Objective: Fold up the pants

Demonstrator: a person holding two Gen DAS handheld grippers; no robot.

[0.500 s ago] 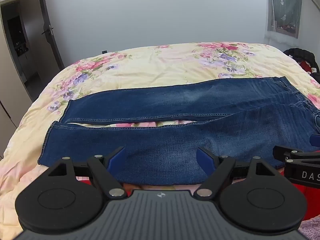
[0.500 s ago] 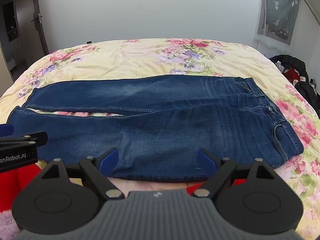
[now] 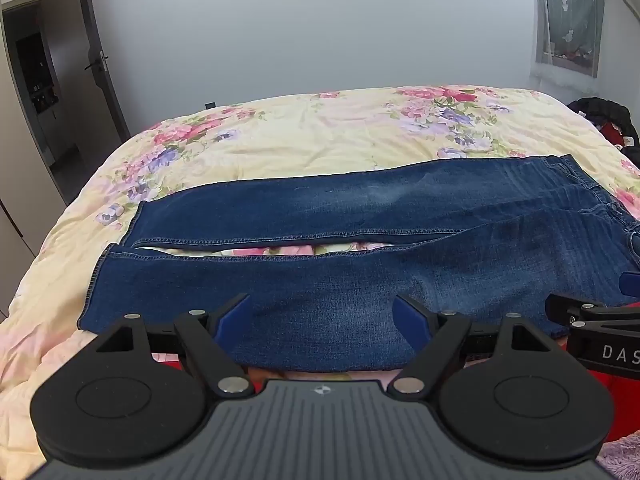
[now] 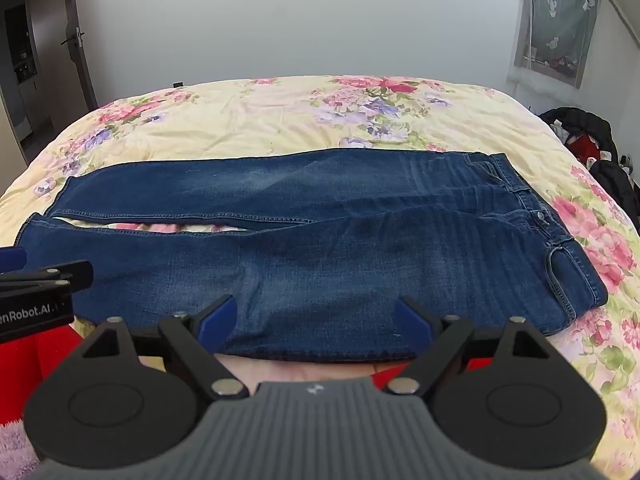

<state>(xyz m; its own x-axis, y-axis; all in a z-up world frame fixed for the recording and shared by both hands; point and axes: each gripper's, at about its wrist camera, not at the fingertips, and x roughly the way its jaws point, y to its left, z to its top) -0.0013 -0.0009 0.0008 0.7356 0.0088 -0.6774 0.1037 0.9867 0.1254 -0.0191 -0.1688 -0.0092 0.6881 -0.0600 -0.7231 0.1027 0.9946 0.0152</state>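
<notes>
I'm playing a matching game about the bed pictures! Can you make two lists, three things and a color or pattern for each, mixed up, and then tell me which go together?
Things:
1. jeans
2. bedspread
3. pads on the right gripper

Colors or patterns:
A. yellow with pink and purple flowers
B. bright blue on black arms
C. dark blue denim

Pairs: 1-C, 2-A, 3-B
</notes>
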